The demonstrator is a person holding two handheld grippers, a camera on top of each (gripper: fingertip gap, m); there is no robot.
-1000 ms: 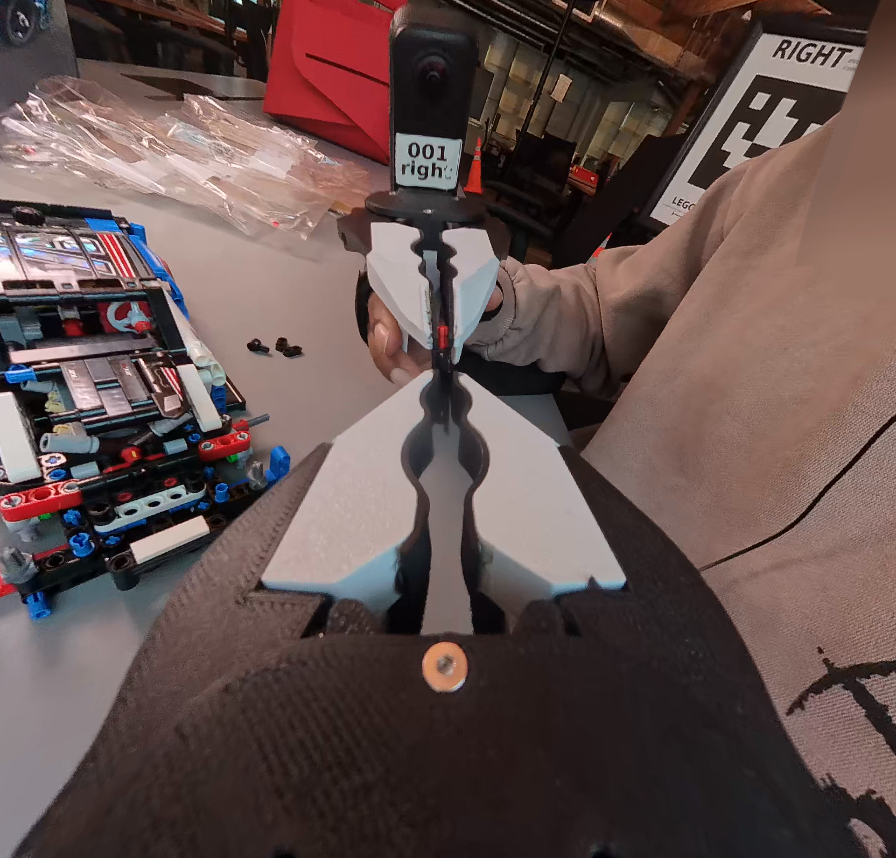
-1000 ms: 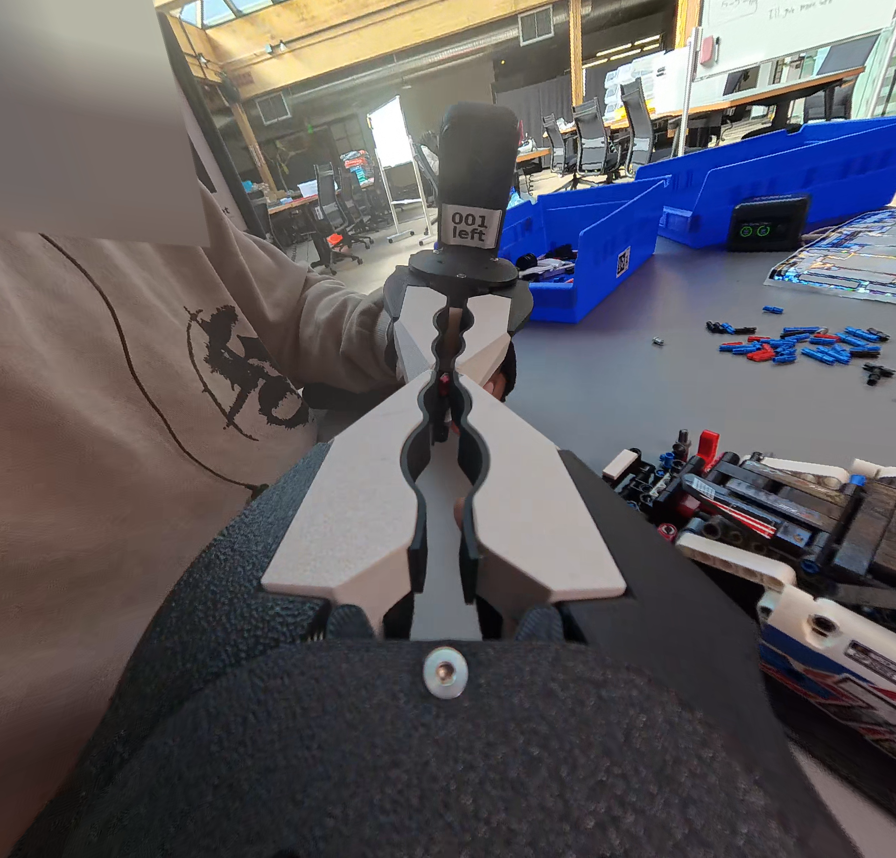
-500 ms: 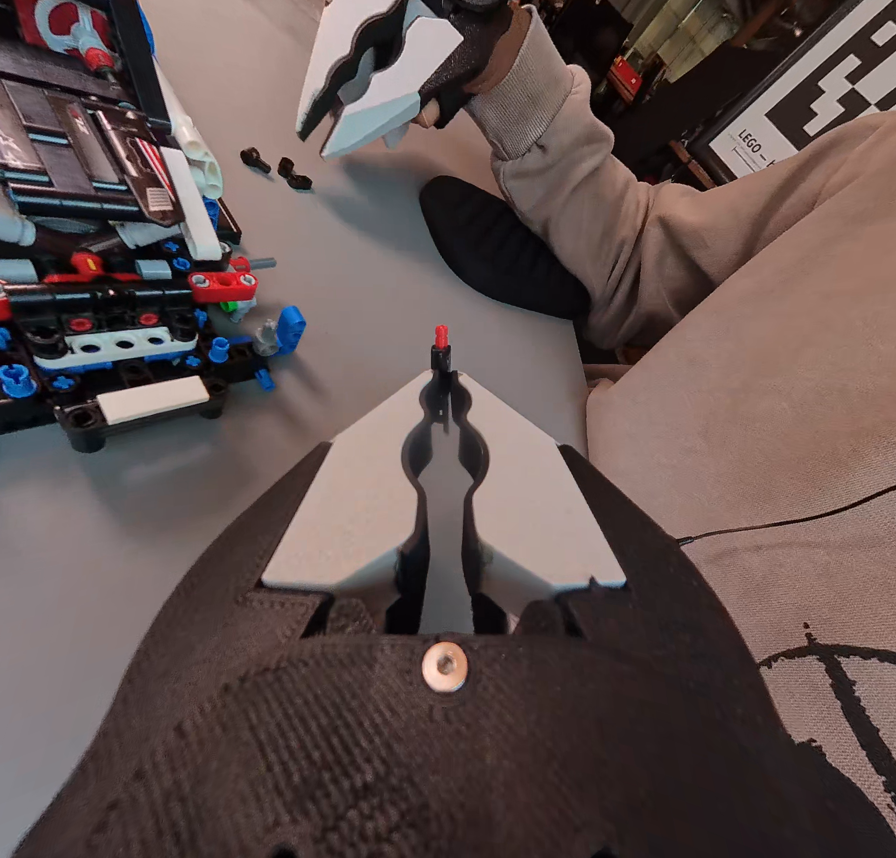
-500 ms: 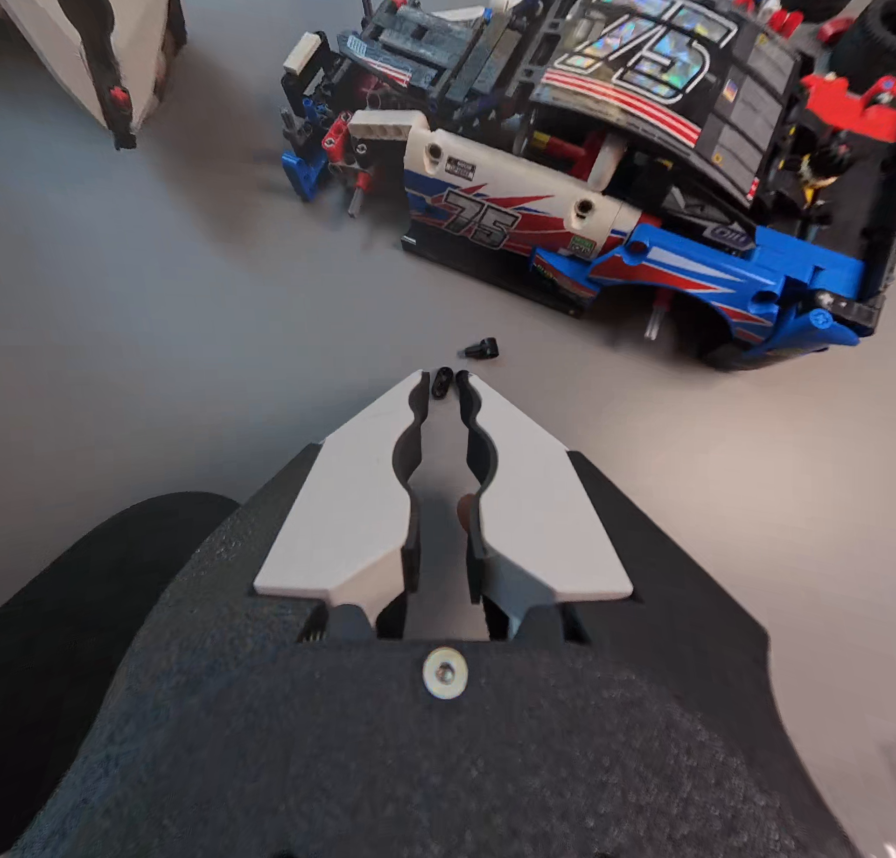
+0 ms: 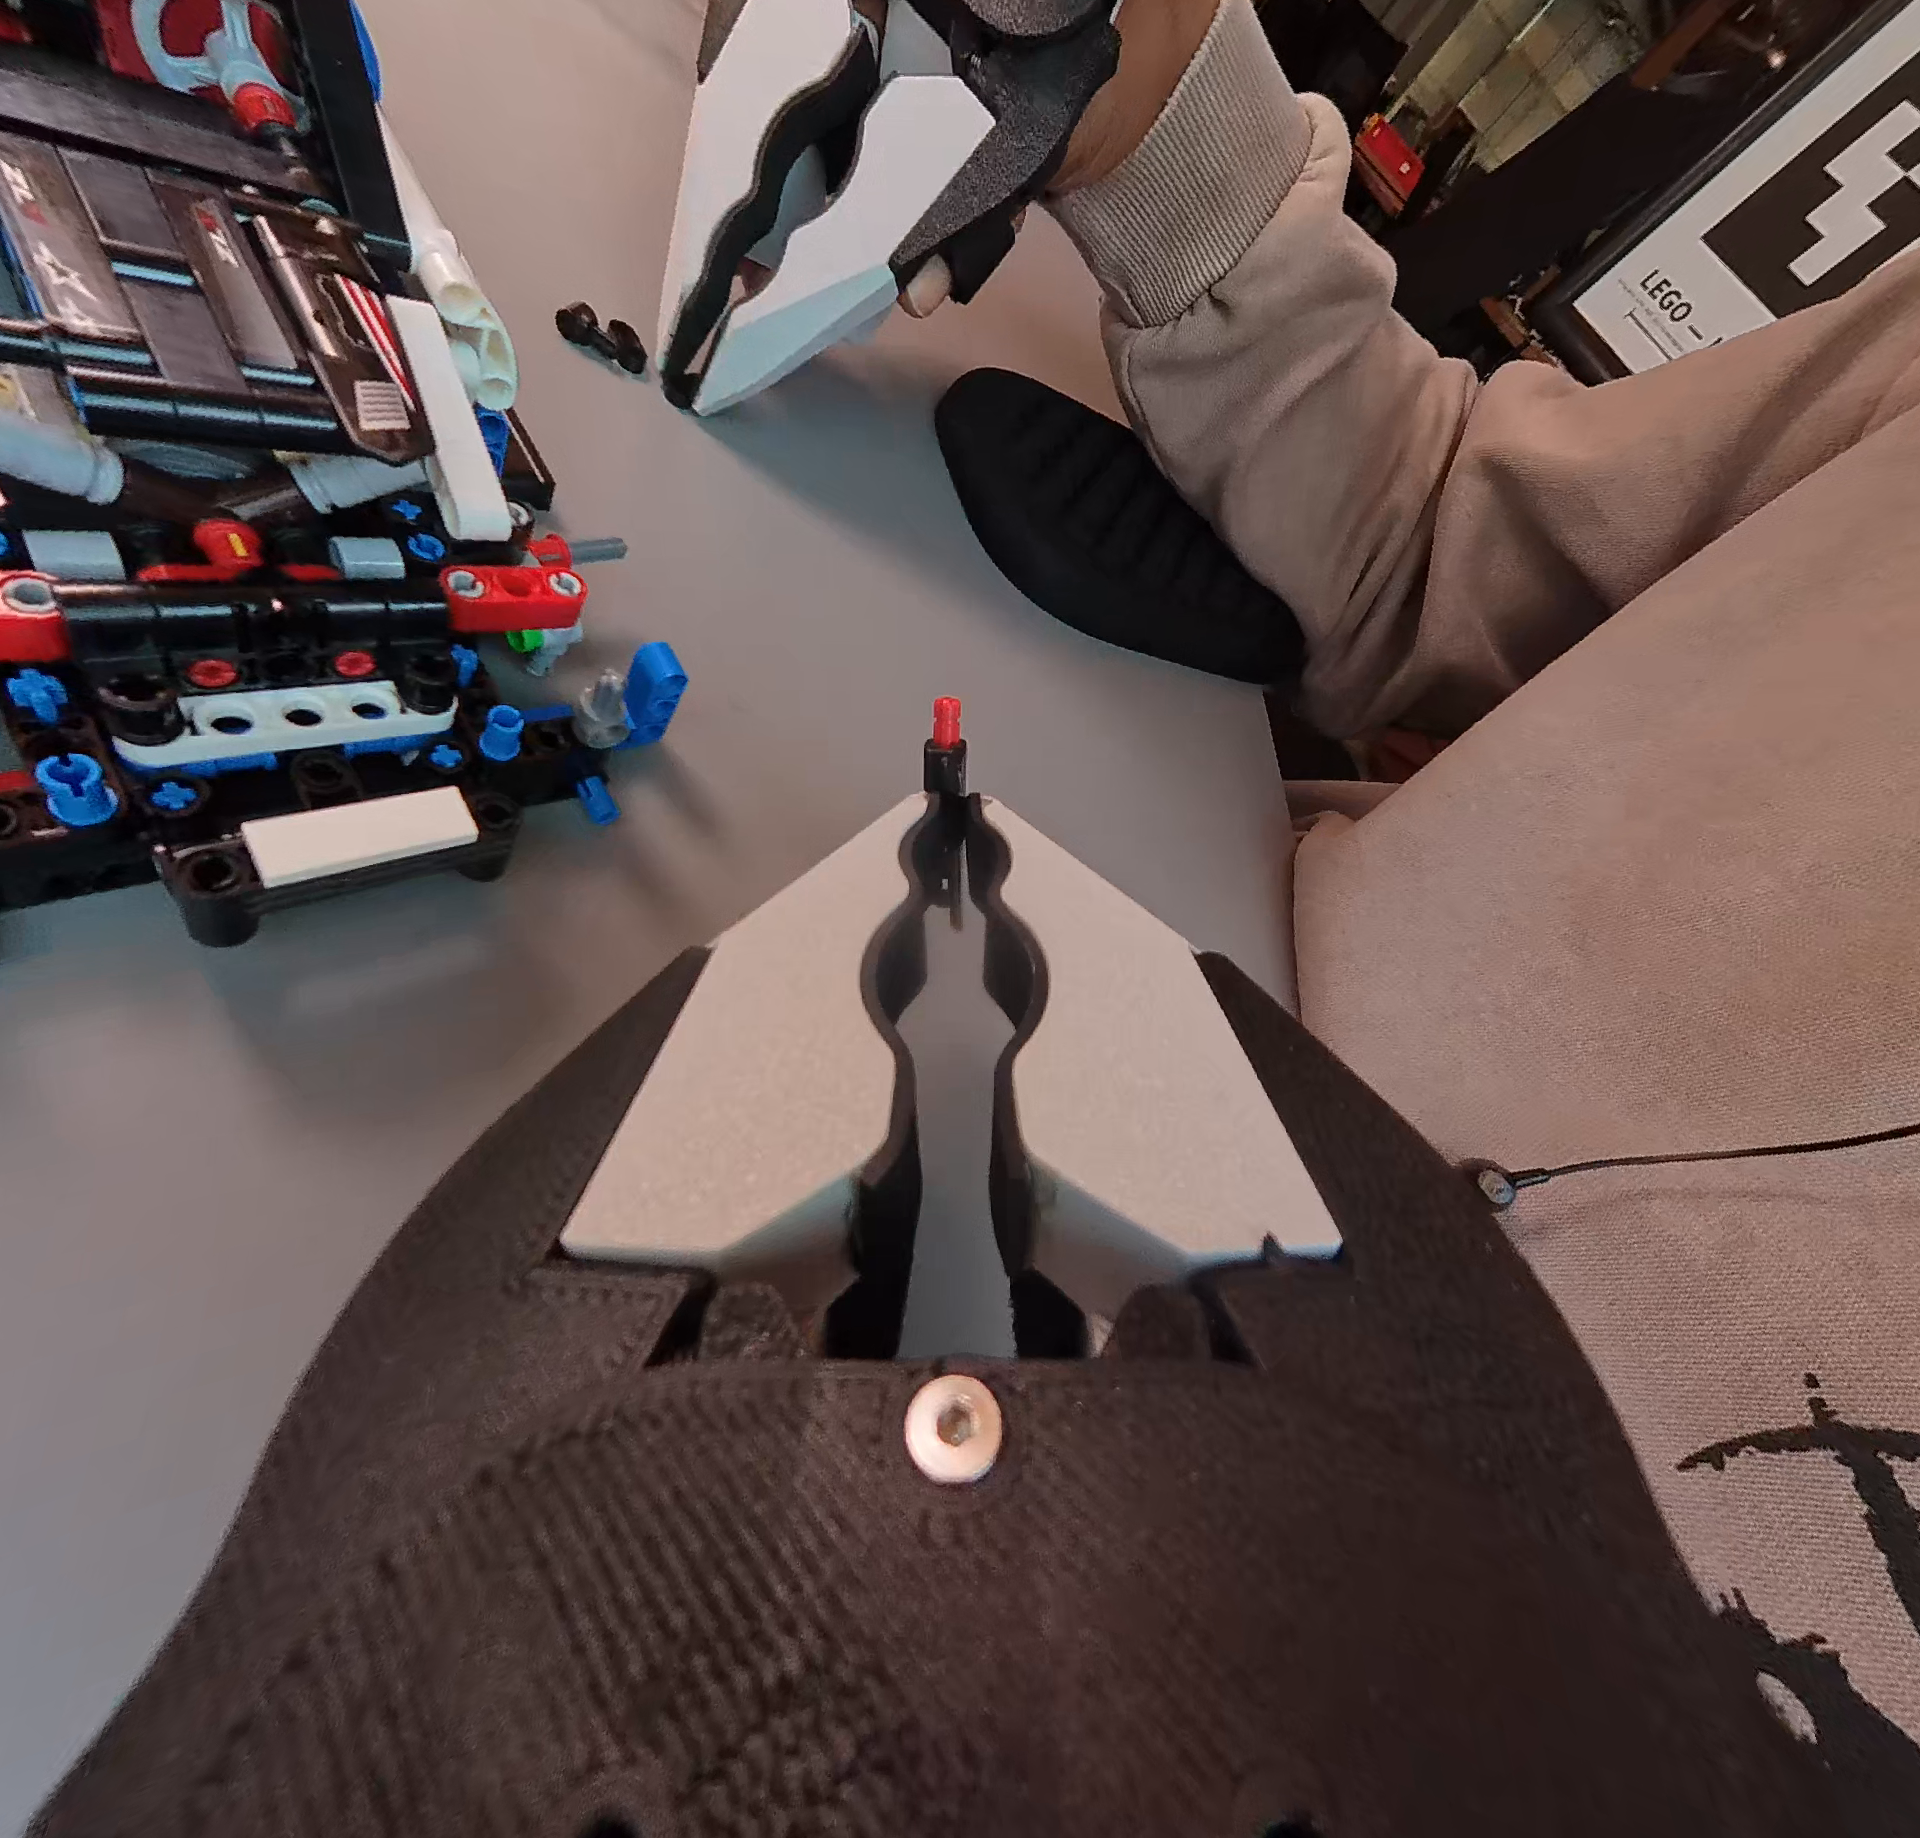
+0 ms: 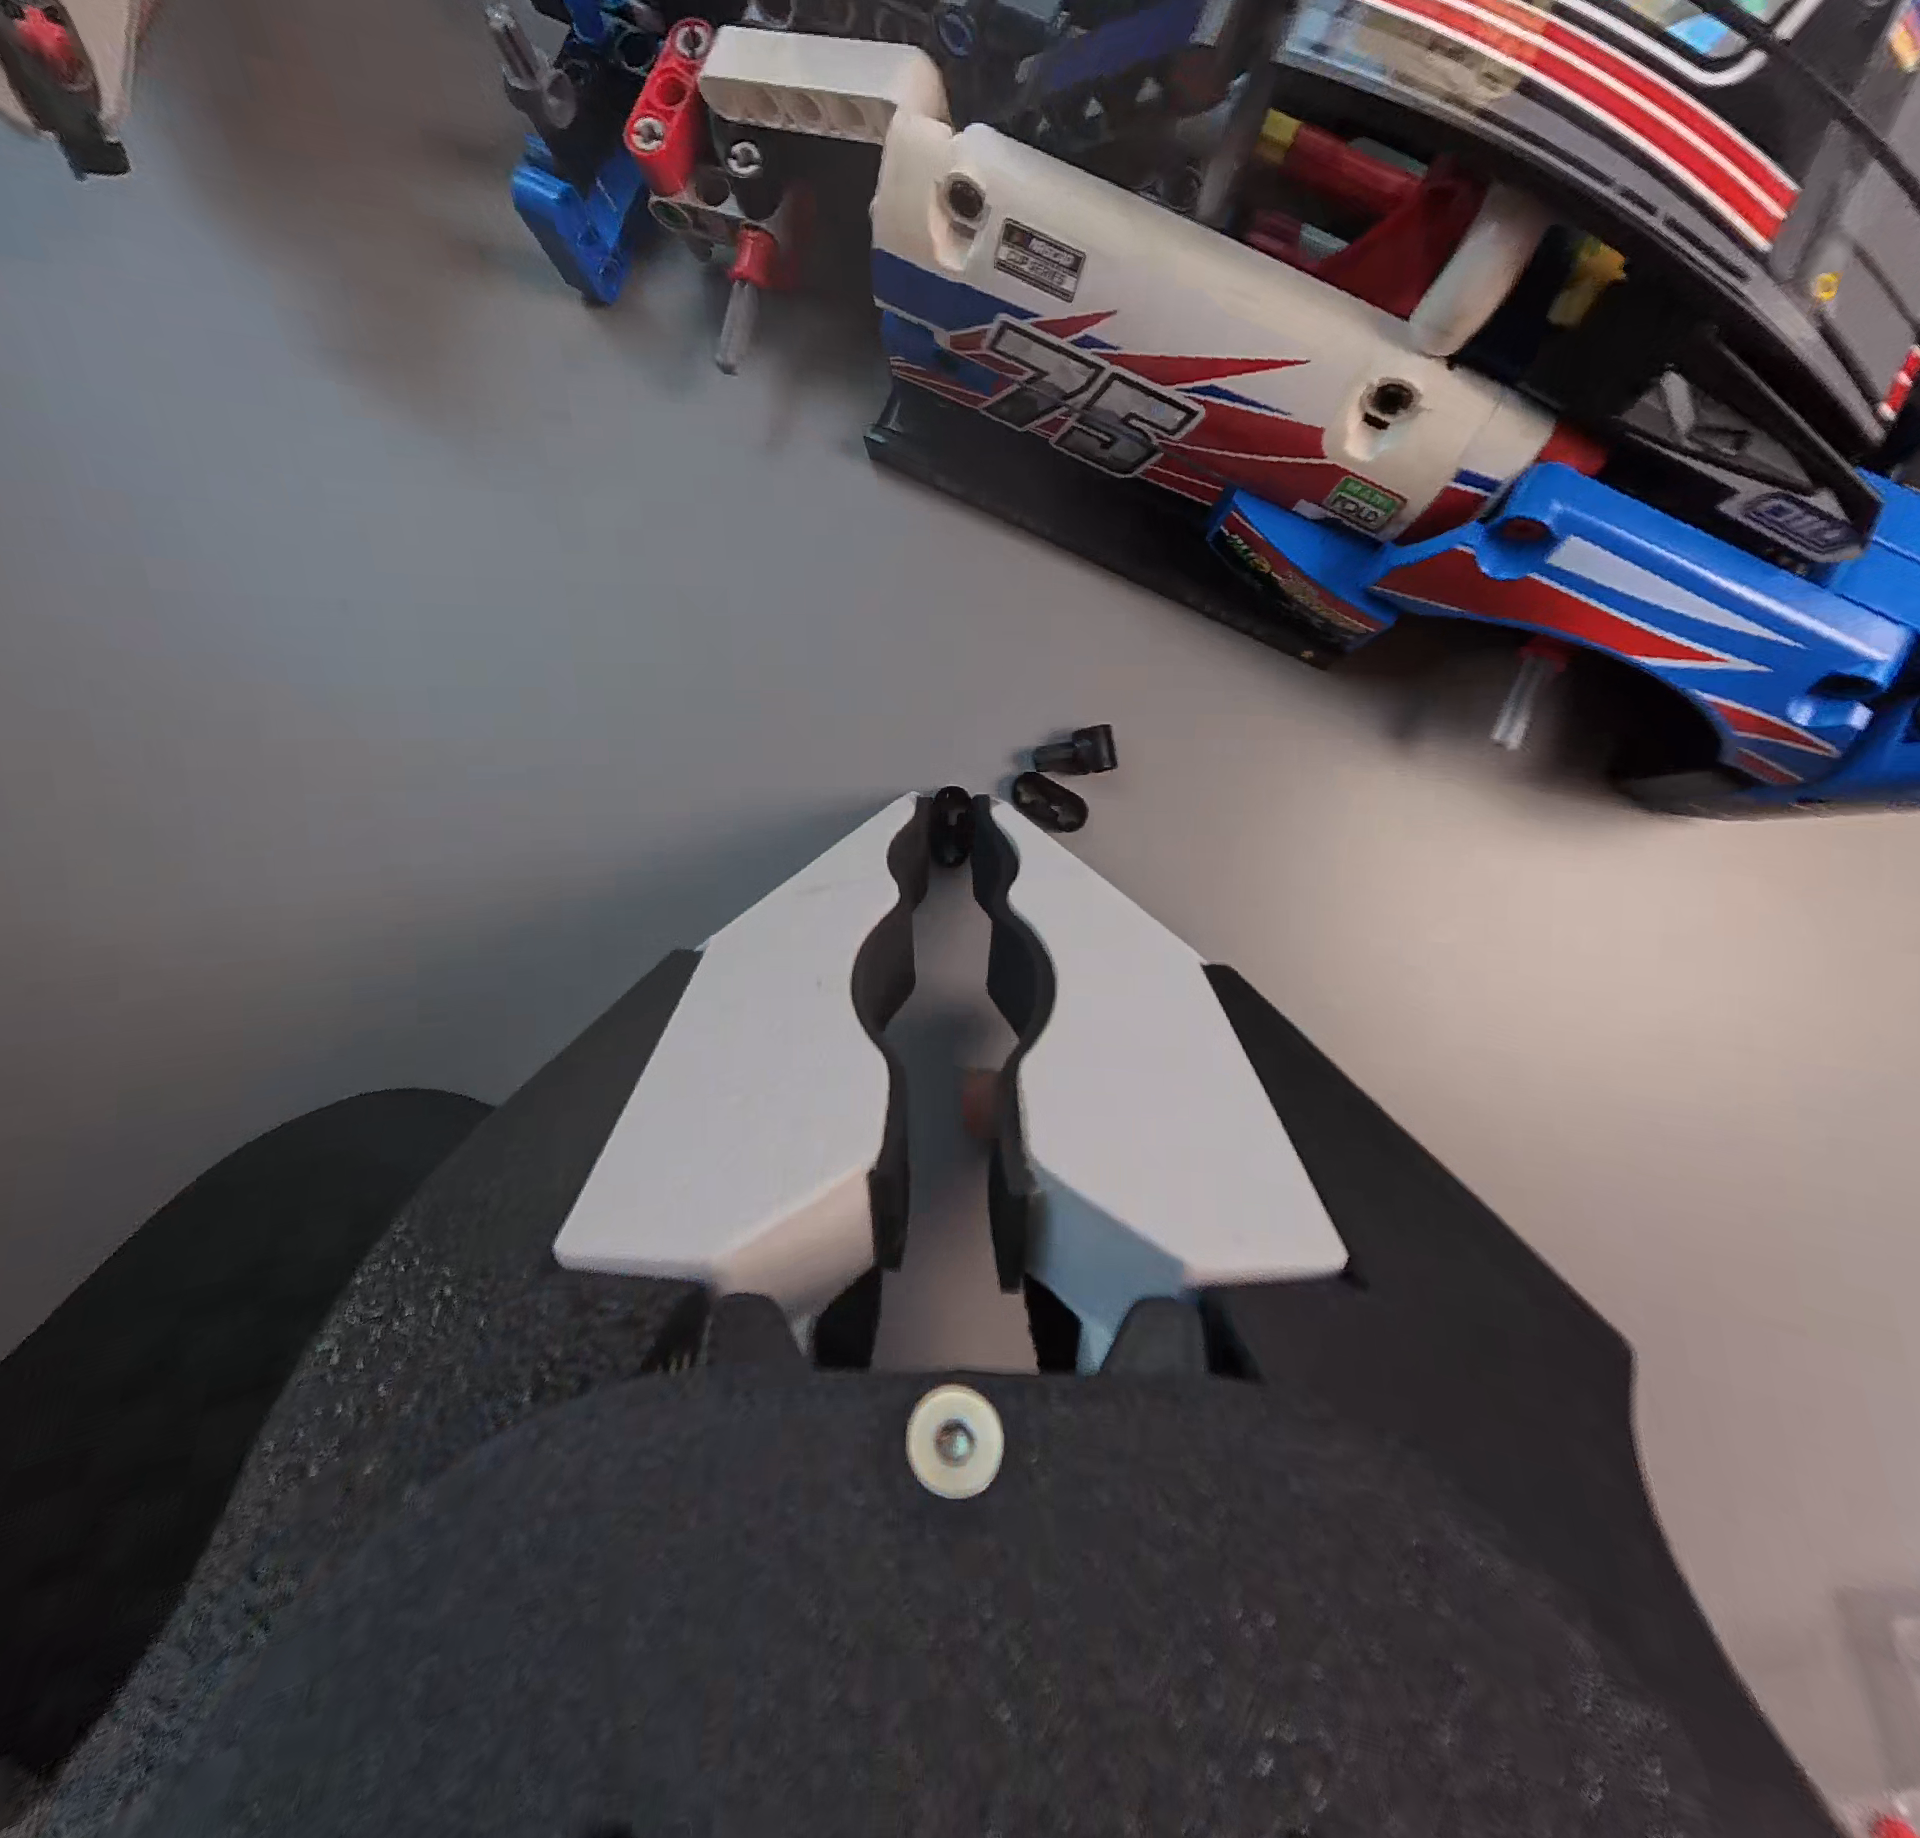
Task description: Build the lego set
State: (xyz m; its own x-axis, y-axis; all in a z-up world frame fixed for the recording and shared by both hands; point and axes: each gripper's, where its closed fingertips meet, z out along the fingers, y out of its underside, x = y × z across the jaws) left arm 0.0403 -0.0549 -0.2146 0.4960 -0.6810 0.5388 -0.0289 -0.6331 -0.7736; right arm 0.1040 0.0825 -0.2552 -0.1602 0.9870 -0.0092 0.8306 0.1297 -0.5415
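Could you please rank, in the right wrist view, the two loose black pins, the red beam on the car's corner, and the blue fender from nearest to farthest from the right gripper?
From the right gripper:
1. Loose black pins, just right of the tips.
2. Red beam and blue fender, far left and far right: too close to call.

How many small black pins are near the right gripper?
3: one black pin between the right gripper's jaws, two other pins lying on the table just right of its tips. More may be hidden underneath.

Both grippers [image 5: 948,801] [image 6: 951,820] clamped, tips downward.
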